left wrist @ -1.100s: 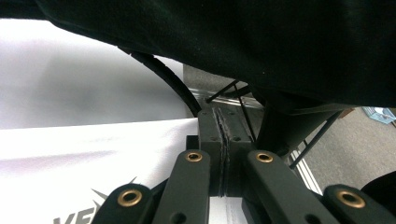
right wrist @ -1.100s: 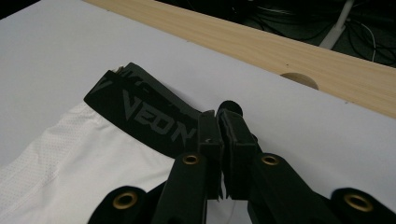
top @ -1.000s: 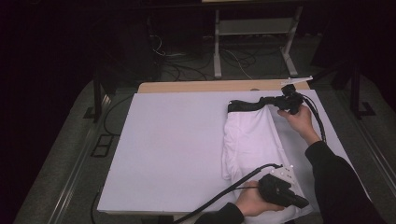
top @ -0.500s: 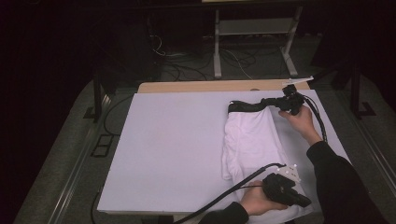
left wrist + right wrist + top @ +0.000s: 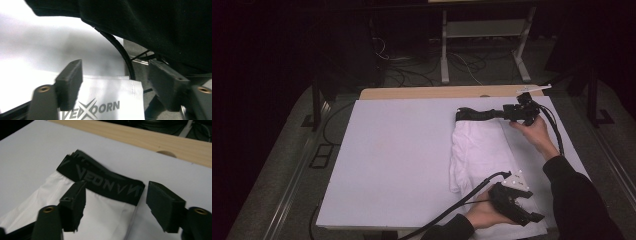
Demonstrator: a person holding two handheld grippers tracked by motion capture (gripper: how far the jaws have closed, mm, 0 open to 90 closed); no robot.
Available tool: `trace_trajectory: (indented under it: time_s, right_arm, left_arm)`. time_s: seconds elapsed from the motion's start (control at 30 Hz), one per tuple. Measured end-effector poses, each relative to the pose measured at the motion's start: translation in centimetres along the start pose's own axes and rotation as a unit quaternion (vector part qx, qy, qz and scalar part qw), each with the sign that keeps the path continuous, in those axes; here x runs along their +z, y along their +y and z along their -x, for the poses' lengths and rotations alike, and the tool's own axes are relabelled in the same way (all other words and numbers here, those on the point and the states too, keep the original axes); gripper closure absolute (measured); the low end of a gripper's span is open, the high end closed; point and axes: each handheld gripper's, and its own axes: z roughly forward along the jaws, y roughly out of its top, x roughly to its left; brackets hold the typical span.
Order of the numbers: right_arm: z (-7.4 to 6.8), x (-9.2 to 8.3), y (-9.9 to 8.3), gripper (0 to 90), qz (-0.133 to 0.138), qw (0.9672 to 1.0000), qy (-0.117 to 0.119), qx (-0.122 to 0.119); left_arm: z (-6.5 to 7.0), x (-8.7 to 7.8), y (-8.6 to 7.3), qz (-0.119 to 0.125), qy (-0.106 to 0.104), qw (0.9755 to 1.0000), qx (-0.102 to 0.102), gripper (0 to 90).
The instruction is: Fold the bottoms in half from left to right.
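Note:
White underwear (image 5: 479, 150) with a black waistband (image 5: 474, 115) lies folded on the white sheet at the right side of the table. My right gripper (image 5: 505, 114) sits at the waistband's right end. In the right gripper view this gripper (image 5: 116, 185) is open, its jaws having just been opening, with the lettered waistband (image 5: 100, 182) lying between them, untouched by the pads. My left gripper (image 5: 532, 217) is at the garment's near end. Its jaws (image 5: 113, 67) have also just been opening and stand apart over the printed white hem (image 5: 110, 100), gripping nothing.
The white sheet (image 5: 402, 160) covers most of the table, and a bare wooden strip (image 5: 432, 93) shows along the far edge. A dark sleeve (image 5: 150, 25) hangs close over the left gripper. Cables and a white metal frame (image 5: 482, 35) stand on the floor beyond.
Both grippers have let go of the garment, which now lies flat on the sheet. Neither hand has shifted noticeably.

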Motion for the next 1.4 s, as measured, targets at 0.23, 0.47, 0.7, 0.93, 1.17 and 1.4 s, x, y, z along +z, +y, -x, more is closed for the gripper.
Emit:
trace_trajectory:
  time_s: [0.23,0.47,0.7,0.93,1.17,1.4]
  right_arm:
    - [-0.9,-1.0,0.0,4.9,0.0,0.9999,0.009,-0.007]
    - [-1.7,-2.3,0.1,0.0,0.007,0.9999,0.01,-0.009]
    - [-2.1,-3.2,-0.3,0.0,0.016,0.9998,0.013,-0.004]
    - [-2.8,-3.6,-0.7,0.0,0.019,0.9997,0.017,-0.008]
    - [-3.6,-4.1,-0.6,0.0,0.028,0.9993,0.023,-0.011]
    - [-4.0,-4.0,-0.9,0.0,0.023,0.9994,0.022,-0.015]
  left_arm:
    - [-0.3,-1.4,0.5,0.0,0.01,0.9999,-0.004,9.3]
    - [-0.5,-3.0,0.9,-0.015,0.026,0.9995,-0.008,0.0]
    - [-1.0,-4.9,1.1,-0.009,0.044,0.9989,-0.008,0.0]
    - [-1.6,-6.7,1.4,-0.002,0.064,0.9979,-0.008,0.0]
    - [-2.4,-8.6,1.6,0.002,0.087,0.9962,-0.009,0.0]
    - [-3.6,-10.7,1.4,0.009,0.111,0.9936,-0.015,0.0]
